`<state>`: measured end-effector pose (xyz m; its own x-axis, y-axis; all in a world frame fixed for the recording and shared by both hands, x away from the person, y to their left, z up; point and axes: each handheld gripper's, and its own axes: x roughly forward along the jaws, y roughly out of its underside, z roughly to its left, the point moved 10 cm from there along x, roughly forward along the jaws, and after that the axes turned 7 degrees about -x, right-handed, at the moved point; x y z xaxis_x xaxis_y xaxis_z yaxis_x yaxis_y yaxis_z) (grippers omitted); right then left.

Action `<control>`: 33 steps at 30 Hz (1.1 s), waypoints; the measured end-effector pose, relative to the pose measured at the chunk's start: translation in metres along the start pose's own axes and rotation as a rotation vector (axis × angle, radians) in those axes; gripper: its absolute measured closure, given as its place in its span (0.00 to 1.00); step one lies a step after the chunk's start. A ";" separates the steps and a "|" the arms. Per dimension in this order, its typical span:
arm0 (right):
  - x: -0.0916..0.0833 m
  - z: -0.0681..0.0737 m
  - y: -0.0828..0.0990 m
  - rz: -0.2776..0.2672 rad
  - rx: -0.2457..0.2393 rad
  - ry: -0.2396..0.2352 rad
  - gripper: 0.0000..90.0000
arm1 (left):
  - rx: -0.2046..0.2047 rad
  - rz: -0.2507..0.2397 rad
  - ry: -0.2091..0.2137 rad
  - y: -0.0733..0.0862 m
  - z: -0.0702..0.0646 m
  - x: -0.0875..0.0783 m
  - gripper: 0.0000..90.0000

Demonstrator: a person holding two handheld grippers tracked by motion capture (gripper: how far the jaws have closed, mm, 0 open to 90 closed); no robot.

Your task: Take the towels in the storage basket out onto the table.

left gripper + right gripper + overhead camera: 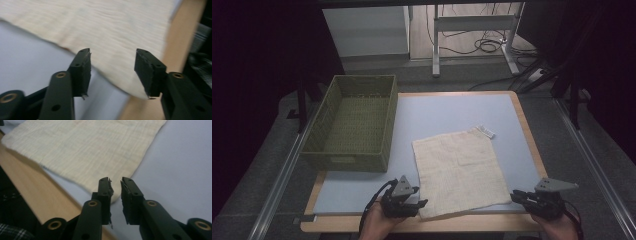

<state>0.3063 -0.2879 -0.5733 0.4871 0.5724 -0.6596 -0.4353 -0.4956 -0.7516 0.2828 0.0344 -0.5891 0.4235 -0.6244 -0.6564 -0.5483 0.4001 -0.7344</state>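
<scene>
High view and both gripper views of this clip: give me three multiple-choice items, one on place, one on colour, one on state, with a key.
1. Where does the basket stand?
A. left of the cloth
B. on the cloth
C. right of the cloth

2. What colour is the cloth?
A. red
B. cream
C. black

3. How do the left tongs stand?
A. shut on the cloth
B. open at the cloth's near corner
C. inside the basket

Key: 1 A, the basket sits at the table's left edge, apart from the cloth. 2 B, it looks pale cream in all views. 3 B, a wide gap shows between the jaws, the cloth's corner lying past it.
</scene>
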 end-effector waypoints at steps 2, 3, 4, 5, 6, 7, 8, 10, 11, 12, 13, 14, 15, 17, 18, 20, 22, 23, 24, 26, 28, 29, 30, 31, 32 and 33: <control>0.003 -0.002 -0.002 -0.003 -0.001 -0.004 0.82 | -0.007 -0.001 -0.027 -0.005 0.010 0.006 0.45; 0.008 -0.006 -0.006 -0.008 0.002 -0.006 0.80 | -0.008 -0.004 -0.041 -0.008 0.015 0.009 0.45; 0.016 -0.012 -0.015 -0.012 -0.009 0.002 0.75 | -0.010 -0.008 -0.056 -0.011 0.021 0.012 0.42; 0.016 -0.012 -0.015 -0.012 -0.009 0.002 0.75 | -0.014 -0.010 -0.065 -0.015 0.025 0.015 0.42; 0.020 -0.016 -0.019 -0.013 -0.020 0.015 0.73 | -0.017 -0.013 -0.067 -0.019 0.029 0.017 0.41; 0.023 -0.019 -0.024 -0.012 -0.031 0.026 0.70 | -0.017 -0.019 -0.078 -0.025 0.034 0.021 0.40; 0.030 -0.025 -0.034 -0.012 -0.044 0.039 0.66 | -0.016 -0.017 -0.094 -0.032 0.042 0.026 0.37; 0.034 -0.028 -0.038 -0.007 -0.050 0.043 0.64 | -0.015 -0.016 -0.103 -0.037 0.046 0.030 0.36; 0.039 -0.033 -0.044 0.001 -0.055 0.052 0.61 | -0.011 -0.016 -0.112 -0.040 0.049 0.032 0.36; 0.041 -0.037 -0.047 0.002 -0.059 0.060 0.60 | -0.011 -0.014 -0.120 -0.044 0.053 0.034 0.35; 0.044 -0.041 -0.051 0.001 -0.063 0.066 0.58 | -0.020 -0.016 -0.122 -0.048 0.057 0.036 0.34; 0.051 -0.051 -0.058 0.003 -0.054 0.077 0.53 | -0.027 -0.016 -0.130 -0.051 0.062 0.039 0.33; 0.051 -0.051 -0.058 0.003 -0.054 0.077 0.53 | -0.030 -0.015 -0.145 -0.054 0.067 0.041 0.33; 0.058 -0.059 -0.065 0.009 -0.056 0.087 0.50 | -0.049 -0.020 -0.165 -0.059 0.078 0.045 0.34; 0.065 -0.067 -0.072 0.016 -0.065 0.108 0.47 | -0.073 -0.018 -0.182 -0.063 0.089 0.049 0.34; 0.072 -0.074 -0.079 0.018 -0.067 0.116 0.47 | -0.092 -0.020 -0.195 -0.066 0.097 0.052 0.34; 0.076 -0.078 -0.083 0.022 -0.060 0.115 0.47 | -0.101 -0.020 -0.205 -0.067 0.101 0.054 0.34; 0.079 -0.082 -0.087 0.023 -0.054 0.116 0.47 | -0.114 -0.012 -0.213 -0.068 0.104 0.056 0.37; 0.087 -0.091 -0.098 0.022 -0.036 0.124 0.45 | -0.127 -0.016 -0.233 -0.071 0.108 0.058 0.38; 0.093 -0.099 -0.106 0.025 -0.039 0.134 0.44 | -0.136 -0.018 -0.247 -0.072 0.111 0.060 0.39; 0.096 -0.102 -0.109 0.027 -0.039 0.137 0.44 | -0.146 -0.021 -0.273 -0.075 0.116 0.062 0.39; 0.100 -0.105 -0.113 0.029 -0.043 0.141 0.44 | -0.151 -0.022 -0.290 -0.076 0.119 0.063 0.39; 0.107 -0.112 -0.118 0.041 -0.044 0.150 0.45 | -0.169 -0.029 -0.309 -0.079 0.125 0.065 0.41; 0.107 -0.112 -0.118 0.041 -0.044 0.150 0.45 | -0.169 -0.029 -0.309 -0.079 0.125 0.065 0.43; 0.111 -0.116 -0.121 0.044 -0.049 0.161 0.47 | -0.177 -0.030 -0.320 -0.080 0.128 0.066 0.43; 0.115 -0.120 -0.124 0.045 -0.050 0.155 0.51 | -0.184 -0.029 -0.327 -0.081 0.130 0.067 0.44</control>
<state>0.5072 -0.2395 -0.5572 0.5806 0.4434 -0.6828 -0.4230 -0.5524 -0.7183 0.4491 0.0471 -0.5959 0.6325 -0.3750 -0.6778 -0.6402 0.2394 -0.7299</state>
